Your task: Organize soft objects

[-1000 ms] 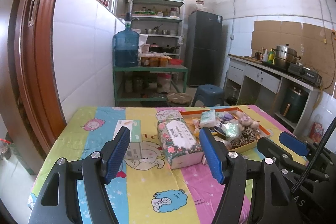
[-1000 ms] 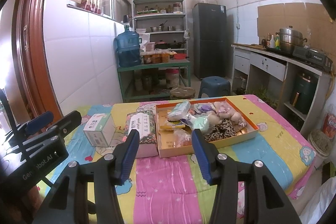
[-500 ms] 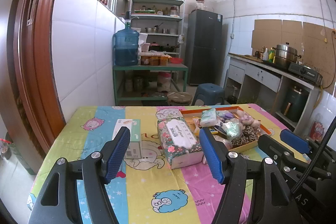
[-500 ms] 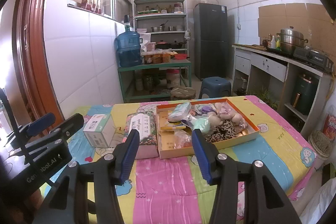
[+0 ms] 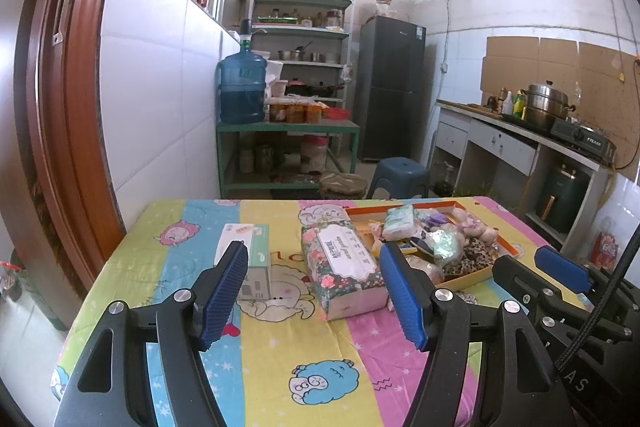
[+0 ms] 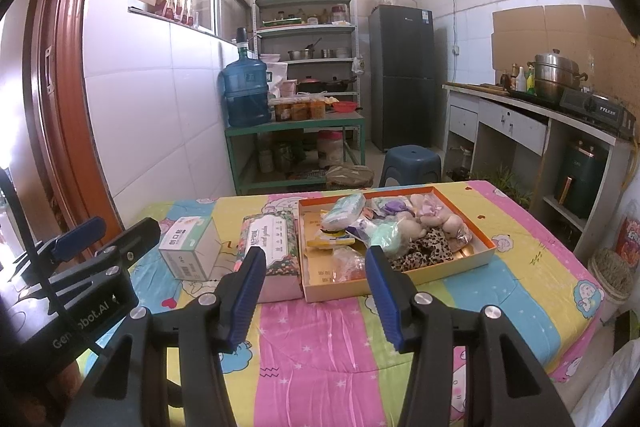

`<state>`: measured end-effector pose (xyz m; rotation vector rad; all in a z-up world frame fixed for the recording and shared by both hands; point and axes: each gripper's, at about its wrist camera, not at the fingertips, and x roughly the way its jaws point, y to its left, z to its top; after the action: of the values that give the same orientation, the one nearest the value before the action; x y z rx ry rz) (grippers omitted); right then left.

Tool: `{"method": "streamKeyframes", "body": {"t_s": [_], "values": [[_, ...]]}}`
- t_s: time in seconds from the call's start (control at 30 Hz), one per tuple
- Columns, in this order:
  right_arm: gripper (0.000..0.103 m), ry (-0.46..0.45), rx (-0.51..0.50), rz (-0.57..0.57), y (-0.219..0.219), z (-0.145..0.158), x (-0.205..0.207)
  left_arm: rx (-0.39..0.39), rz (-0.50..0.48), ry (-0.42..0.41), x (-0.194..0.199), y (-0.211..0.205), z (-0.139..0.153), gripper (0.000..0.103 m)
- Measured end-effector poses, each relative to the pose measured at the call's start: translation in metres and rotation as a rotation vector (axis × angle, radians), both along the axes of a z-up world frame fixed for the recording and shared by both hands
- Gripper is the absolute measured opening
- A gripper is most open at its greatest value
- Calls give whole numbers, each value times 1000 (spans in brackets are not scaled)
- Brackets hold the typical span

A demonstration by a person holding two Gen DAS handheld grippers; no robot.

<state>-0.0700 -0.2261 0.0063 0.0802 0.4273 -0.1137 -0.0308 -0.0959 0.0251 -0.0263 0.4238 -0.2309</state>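
An orange-rimmed shallow box [image 6: 486, 254] [image 5: 472, 277] on the table holds a pile of soft things: a leopard-print cloth [image 6: 424, 251], pale plush toys [image 6: 434, 217], a mint bundle [image 6: 386, 233] and a wipes pack [image 6: 344, 213]. A floral tissue pack [image 6: 272, 247] [image 5: 344, 261] lies just left of the box. A white and green carton [image 6: 188, 251] [image 5: 248, 263] sits further left. My left gripper [image 5: 312, 293] is open and empty, above the table short of the tissue pack. My right gripper [image 6: 314, 297] is open and empty, short of the box's near rim.
The table wears a striped cartoon cloth [image 6: 328, 343]. Beyond it stand a green shelf with a blue water jug [image 6: 246, 95], a blue stool [image 6: 412, 163], a dark fridge [image 6: 402, 75] and a counter with a pot [image 6: 554, 73] at the right. A tiled wall and brown frame run along the left.
Almost nothing differs. Both grippers stay open and hold nearly the same place; the views shift only slightly.
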Motion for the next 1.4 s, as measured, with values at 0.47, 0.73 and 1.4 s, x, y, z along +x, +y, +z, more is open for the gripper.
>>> {"method": "streamKeyframes", "body": {"t_s": [0.47, 0.73, 1.4], "values": [[52, -15, -19, -19, -1, 0, -1, 0, 3, 7, 4, 3, -6, 70], [52, -16, -19, -20, -2, 0, -1, 0, 3, 8, 5, 3, -8, 70], [52, -13, -15, -19, -2, -1, -2, 2, 2, 10, 5, 5, -12, 70]]}}
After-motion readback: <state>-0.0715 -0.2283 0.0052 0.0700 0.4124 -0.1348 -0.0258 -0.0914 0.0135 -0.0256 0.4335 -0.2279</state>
